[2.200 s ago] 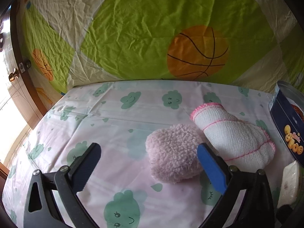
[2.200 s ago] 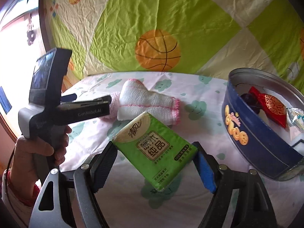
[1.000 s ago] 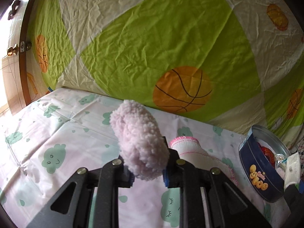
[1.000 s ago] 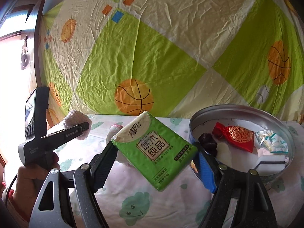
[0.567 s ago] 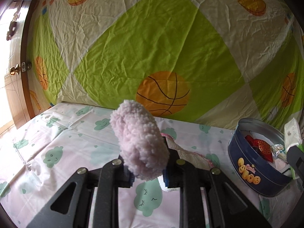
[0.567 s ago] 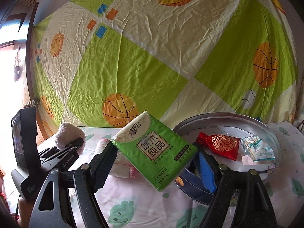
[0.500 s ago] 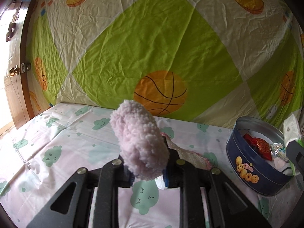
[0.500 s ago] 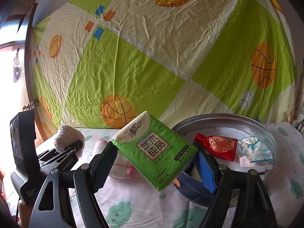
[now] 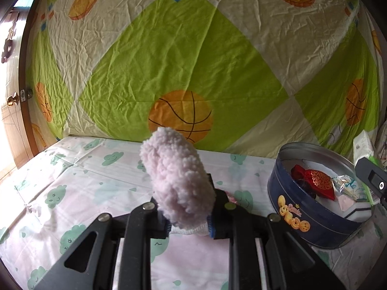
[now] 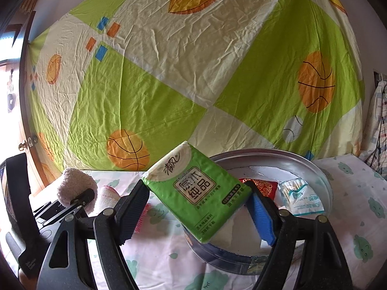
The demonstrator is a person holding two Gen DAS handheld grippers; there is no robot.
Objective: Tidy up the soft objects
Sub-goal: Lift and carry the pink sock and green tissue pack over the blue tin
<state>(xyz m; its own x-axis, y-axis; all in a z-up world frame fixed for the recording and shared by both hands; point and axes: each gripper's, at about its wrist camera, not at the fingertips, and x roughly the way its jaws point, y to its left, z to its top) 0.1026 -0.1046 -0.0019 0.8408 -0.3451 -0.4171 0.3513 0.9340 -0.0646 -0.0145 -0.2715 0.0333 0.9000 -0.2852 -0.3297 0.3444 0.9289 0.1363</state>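
Observation:
My left gripper [image 9: 187, 220] is shut on a fluffy pink cloth [image 9: 177, 177] and holds it above the bed; it also shows in the right wrist view [image 10: 72, 186]. My right gripper [image 10: 198, 205] is shut on a green tissue pack [image 10: 196, 191], held over the near rim of the round blue tin [image 9: 312, 220]. The tin [image 10: 321, 183] holds a red pouch [image 9: 314, 181] and a clear packet [image 10: 300, 197]. A white towel with pink trim [image 10: 106, 197] lies on the sheet, mostly hidden behind both grippers.
The bed has a pale pink sheet with green clouds [image 9: 72, 181]. A green and cream basketball quilt [image 9: 181, 60] hangs behind it. A wooden door frame [image 9: 21, 96] is at the left. Checked fabric [image 10: 375, 125] hangs at the right.
Both grippers have lifted and moved right towards the tin. The left gripper closed on the pink cloth and raised it off the sheet. The tissue pack now hangs over the tin's rim.

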